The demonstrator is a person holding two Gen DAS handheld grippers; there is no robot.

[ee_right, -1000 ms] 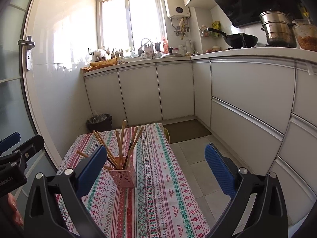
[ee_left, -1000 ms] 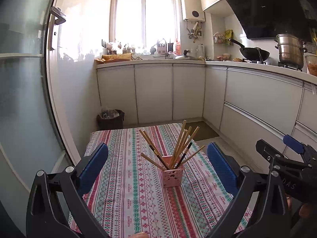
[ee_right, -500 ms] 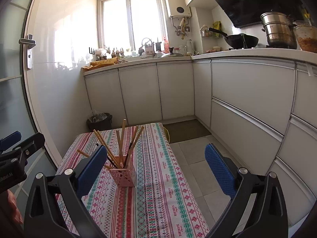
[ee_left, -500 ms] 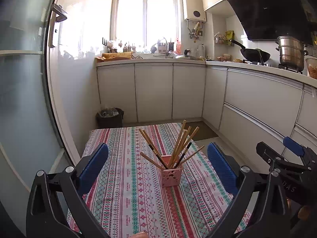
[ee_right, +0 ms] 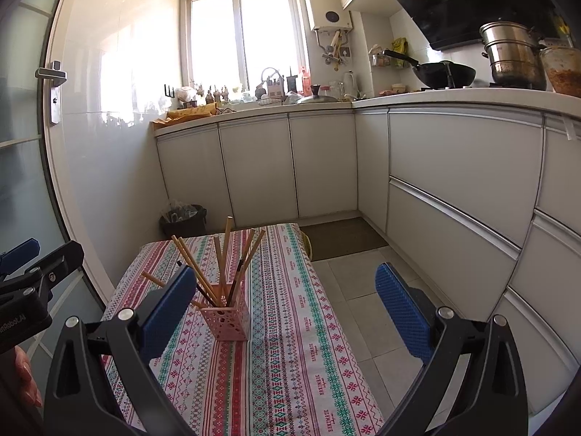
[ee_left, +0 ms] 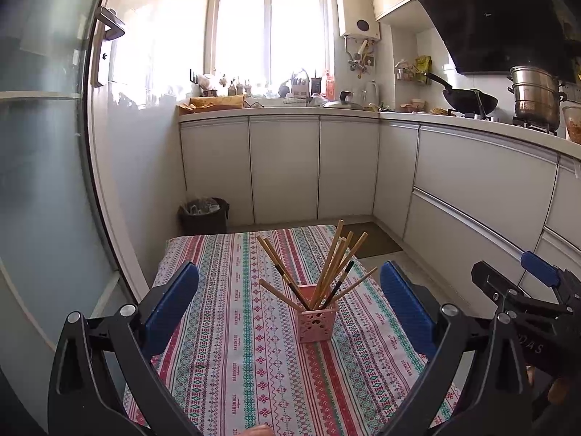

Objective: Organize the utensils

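A pink perforated holder (ee_left: pixel 315 326) stands upright on a table with a striped patterned cloth (ee_left: pixel 232 345). Several wooden chopsticks (ee_left: pixel 336 261) fan out of it. My left gripper (ee_left: pixel 289 305) is open and empty, held above the table's near end, with the holder between its blue pads further ahead. My right gripper (ee_right: pixel 285 307) is open and empty, to the right of the holder (ee_right: pixel 227 321), whose chopsticks (ee_right: pixel 225 254) show behind the left pad. The right gripper also shows at the right edge of the left wrist view (ee_left: pixel 526 301).
White kitchen cabinets (ee_left: pixel 283 167) run along the back and right. A black bin (ee_left: pixel 203 214) stands on the floor beyond the table. A glass door (ee_left: pixel 40 181) is on the left. A wok (ee_left: pixel 468 101) and steel pot (ee_left: pixel 535 96) sit on the counter.
Both grippers have drifted slightly; the view of the table and holder shifts a little. The jaws stay open and nothing was taken hold of.
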